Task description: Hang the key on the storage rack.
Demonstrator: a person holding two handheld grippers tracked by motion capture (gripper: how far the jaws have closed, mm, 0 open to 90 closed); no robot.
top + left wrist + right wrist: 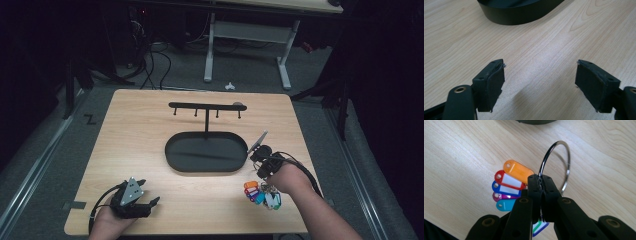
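Observation:
A metal key ring carries several coloured plastic tags: orange, red, blue, purple, cyan and more. My right gripper is shut on the ring's near edge, and the ring stands up over the wooden table. From above, the tags fan out beside the right hand at the table's front right, below the right gripper. My left gripper rests at the front left, jaws wide apart. Its pads have only bare table between them. A black stand with hooks rises from an oval black tray mid-table.
The tray's curved wall lies just beyond the left gripper. The table's front edge runs close under both hands. Beyond the far edge stand a white desk frame and floor cables.

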